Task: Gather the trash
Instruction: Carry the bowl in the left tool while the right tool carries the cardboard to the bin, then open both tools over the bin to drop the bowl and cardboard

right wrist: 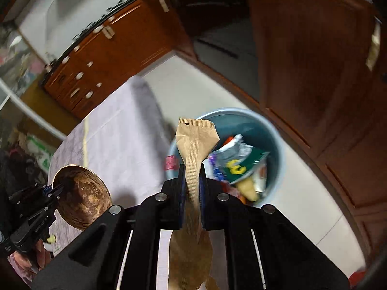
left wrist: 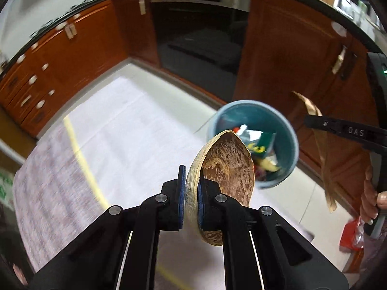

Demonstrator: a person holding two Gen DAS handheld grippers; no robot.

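You have both tools loaded. Your left gripper is clamped on the rim of a coconut shell half, one pad on the pale outer wall and one inside the brown bowl, and the shell stands on edge above the pads with its hollow facing right. That shell looks rigid and fairly light, and its outer face looks smooth, so a pinch across the thin wall near the rim, as you have it, is probably the soundest hold; a grip across the round back would likely slide off. Your right gripper is closed on a brown paper wrapper, pinched along its ribbed seam, with the serrated top flaring above the pads and the rest hanging limp below them. It is thin, soft and nearly weightless, so expect it to flutter and perhaps cling to a pad rather than fall straight; the stiffer seam is the sensible place to hold. The blue bin stands on the pale floor beyond the table edge, near the wooden cabinets, and already holds crumpled packets. In both views it sits just past the held pieces, a little to the right. The shell should fall cleanly, and I judge the paper needs to be low over the opening first.
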